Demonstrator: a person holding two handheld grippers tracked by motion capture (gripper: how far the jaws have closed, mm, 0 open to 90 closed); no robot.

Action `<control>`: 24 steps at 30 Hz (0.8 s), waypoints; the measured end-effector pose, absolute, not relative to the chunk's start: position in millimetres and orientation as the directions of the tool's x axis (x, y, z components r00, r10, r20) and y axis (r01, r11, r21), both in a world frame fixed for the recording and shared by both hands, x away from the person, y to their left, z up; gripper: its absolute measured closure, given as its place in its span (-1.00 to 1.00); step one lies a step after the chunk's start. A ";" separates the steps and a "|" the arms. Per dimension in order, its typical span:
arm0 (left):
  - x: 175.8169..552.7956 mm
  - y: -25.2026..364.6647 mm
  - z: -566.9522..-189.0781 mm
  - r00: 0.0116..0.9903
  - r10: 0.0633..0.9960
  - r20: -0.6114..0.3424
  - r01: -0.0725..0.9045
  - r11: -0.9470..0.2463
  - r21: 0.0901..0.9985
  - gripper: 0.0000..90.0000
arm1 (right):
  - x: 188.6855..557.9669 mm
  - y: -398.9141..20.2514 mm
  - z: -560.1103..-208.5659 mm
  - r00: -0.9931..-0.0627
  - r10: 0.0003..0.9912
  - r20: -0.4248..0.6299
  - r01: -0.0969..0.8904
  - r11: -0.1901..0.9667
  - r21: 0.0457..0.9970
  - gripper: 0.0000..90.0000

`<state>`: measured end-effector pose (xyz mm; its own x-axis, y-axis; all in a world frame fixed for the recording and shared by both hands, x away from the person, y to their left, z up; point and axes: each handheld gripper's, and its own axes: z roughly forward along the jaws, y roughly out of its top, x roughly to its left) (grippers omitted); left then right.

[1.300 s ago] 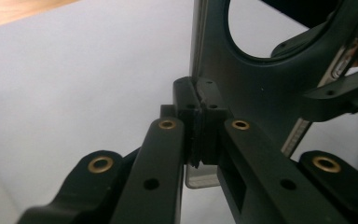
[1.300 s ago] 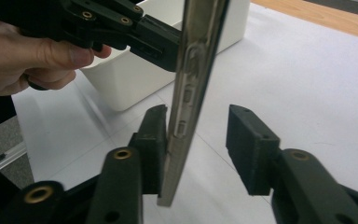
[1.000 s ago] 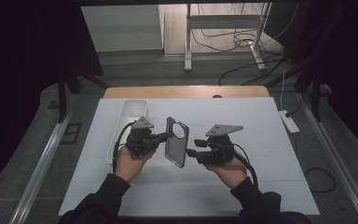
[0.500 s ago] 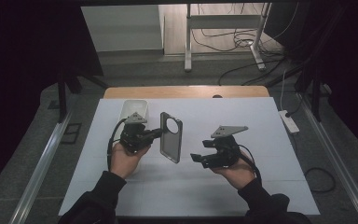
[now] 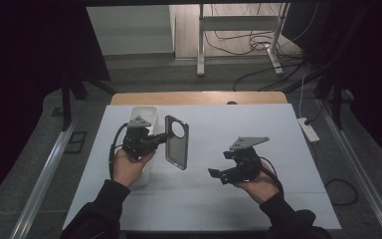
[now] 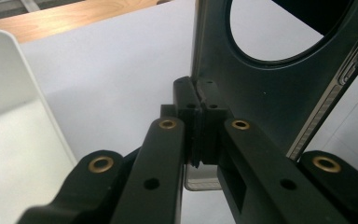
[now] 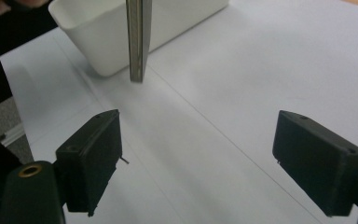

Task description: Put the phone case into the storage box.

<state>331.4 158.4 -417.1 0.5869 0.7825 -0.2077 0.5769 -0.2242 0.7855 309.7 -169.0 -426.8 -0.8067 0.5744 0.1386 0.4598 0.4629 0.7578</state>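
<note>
A: Where is the phone case [image 5: 176,142] now?

B: The left gripper [image 5: 155,141] clamps its edge and holds it upright above the table [image 5: 278,129], beside the white bin [image 5: 144,112].

A: And the right gripper [image 5: 218,175]?

B: Its jaws have just been opening; nothing is between them.

A: How will the case handle?

B: I think it is light, thin and a bit flexible. Better to grip the rim, not near the round hole.

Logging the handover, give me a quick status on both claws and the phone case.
Left claw shut on phone case, held upright above table. Right claw open, jaws just opened, nothing between them. White bin beside case; nothing in the way.
</note>
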 end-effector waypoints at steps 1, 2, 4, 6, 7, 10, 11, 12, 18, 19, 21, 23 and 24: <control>331.8 159.4 -416.4 0.585 0.784 -0.208 0.577 -0.223 0.786 0.98 | 309.0 -171.6 -427.1 -0.804 0.579 0.133 0.459 0.464 0.757 -0.66; 332.1 160.3 -415.6 0.585 0.784 -0.207 0.578 -0.223 0.785 0.98 | 308.7 -174.4 -427.9 -0.802 0.582 0.135 0.461 0.459 0.759 -0.66; 332.9 161.9 -414.4 0.585 0.785 -0.205 0.575 -0.223 0.787 0.98 | 308.3 -178.6 -428.5 -0.798 0.585 0.142 0.467 0.454 0.759 -0.68; 334.1 163.6 -413.0 0.584 0.786 -0.203 0.573 -0.222 0.788 0.98 | 307.5 -183.5 -429.2 -0.793 0.592 0.143 0.470 0.447 0.761 -0.70; 334.8 164.5 -412.4 0.583 0.787 -0.204 0.574 -0.221 0.788 0.98 | 307.0 -185.4 -429.4 -0.790 0.595 0.144 0.474 0.445 0.759 -0.72; 337.4 167.2 -411.0 0.578 0.788 -0.212 0.580 -0.214 0.786 0.98 | 304.7 -190.7 -430.3 -0.789 0.600 0.135 0.473 0.452 0.756 -0.75; 338.1 168.1 -410.7 0.577 0.788 -0.216 0.581 -0.210 0.787 0.98 | 303.9 -192.5 -430.8 -0.788 0.602 0.132 0.473 0.454 0.755 -0.77; 338.9 168.9 -410.5 0.577 0.788 -0.218 0.581 -0.208 0.786 0.98 | 303.0 -194.2 -431.4 -0.786 0.604 0.130 0.473 0.453 0.756 -0.77; 342.5 172.9 -408.6 0.571 0.794 -0.211 0.580 -0.208 0.788 0.98 | 298.6 -205.1 -433.4 -0.774 0.622 0.122 0.480 0.451 0.752 -0.84; 343.2 173.5 -408.2 0.568 0.796 -0.210 0.581 -0.207 0.787 0.98 | 298.0 -206.7 -433.8 -0.772 0.624 0.120 0.481 0.450 0.753 -0.85; 344.5 174.5 -407.6 0.564 0.798 -0.212 0.583 -0.203 0.786 0.98 | 296.8 -208.8 -434.7 -0.770 0.628 0.114 0.480 0.451 0.752 -0.88; 345.9 175.8 -406.4 0.559 0.802 -0.210 0.586 -0.203 0.785 0.98 | 295.5 -211.4 -435.7 -0.768 0.632 0.106 0.479 0.457 0.749 -0.89; 346.7 176.6 -405.6 0.556 0.805 -0.209 0.587 -0.202 0.784 0.98 | 294.8 -212.5 -436.2 -0.766 0.634 0.105 0.481 0.456 0.749 -0.90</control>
